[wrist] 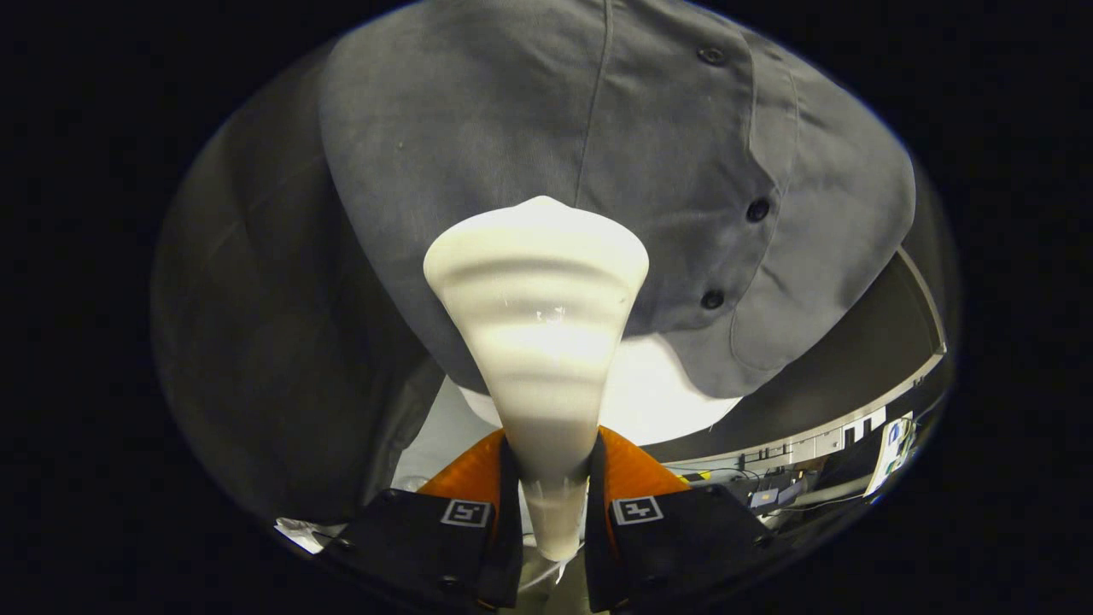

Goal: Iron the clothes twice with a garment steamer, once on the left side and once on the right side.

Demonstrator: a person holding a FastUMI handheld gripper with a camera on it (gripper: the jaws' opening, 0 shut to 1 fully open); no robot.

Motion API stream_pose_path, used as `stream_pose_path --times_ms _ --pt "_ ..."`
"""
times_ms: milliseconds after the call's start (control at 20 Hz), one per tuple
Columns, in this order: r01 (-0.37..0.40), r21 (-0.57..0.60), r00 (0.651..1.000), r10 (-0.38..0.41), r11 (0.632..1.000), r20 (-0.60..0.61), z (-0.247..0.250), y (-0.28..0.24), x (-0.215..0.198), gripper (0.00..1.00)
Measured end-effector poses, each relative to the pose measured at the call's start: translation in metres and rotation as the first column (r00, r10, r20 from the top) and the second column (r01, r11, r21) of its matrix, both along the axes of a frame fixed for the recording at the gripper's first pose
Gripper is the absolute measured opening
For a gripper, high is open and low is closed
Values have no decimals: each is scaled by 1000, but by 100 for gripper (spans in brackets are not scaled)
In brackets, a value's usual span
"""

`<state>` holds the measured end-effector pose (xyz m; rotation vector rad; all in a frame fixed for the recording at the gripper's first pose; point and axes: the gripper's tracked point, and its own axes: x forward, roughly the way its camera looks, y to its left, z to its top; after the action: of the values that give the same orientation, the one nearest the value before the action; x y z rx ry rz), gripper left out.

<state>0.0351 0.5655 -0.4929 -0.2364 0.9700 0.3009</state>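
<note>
A white garment steamer [540, 342] stands up from between my fingers, its narrow neck clamped by both and its wide head pointing ahead. My gripper [551, 504] is shut on that neck. Just beyond the head hangs a grey button-up shirt [478, 128], seen from close. The steamer head lies against or very near the shirt's lower front, left of the button placket [734, 213]. Three dark buttons run down the placket. The shirt's hem curves just above a white surface [657, 393] behind the steamer.
A dark sleeve or fold of the shirt [273, 342] hangs to the left of the steamer. Beyond the hem to the right runs a pale rail [820, 440] with cluttered items [768, 495] and a tilted card [892, 448] below it.
</note>
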Motion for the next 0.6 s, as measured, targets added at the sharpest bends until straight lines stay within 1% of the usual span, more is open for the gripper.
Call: stream_pose_path --times_ms 150,250,450,600 --pt "3 1 999 -3 1000 -33 -23 -15 -9 38" --pt "13 11 999 -13 1000 -51 -24 -20 -19 38" --pt "32 28 998 -31 999 -57 -6 -33 -27 38" --pt "52 55 998 -50 997 -23 19 -59 -24 38"
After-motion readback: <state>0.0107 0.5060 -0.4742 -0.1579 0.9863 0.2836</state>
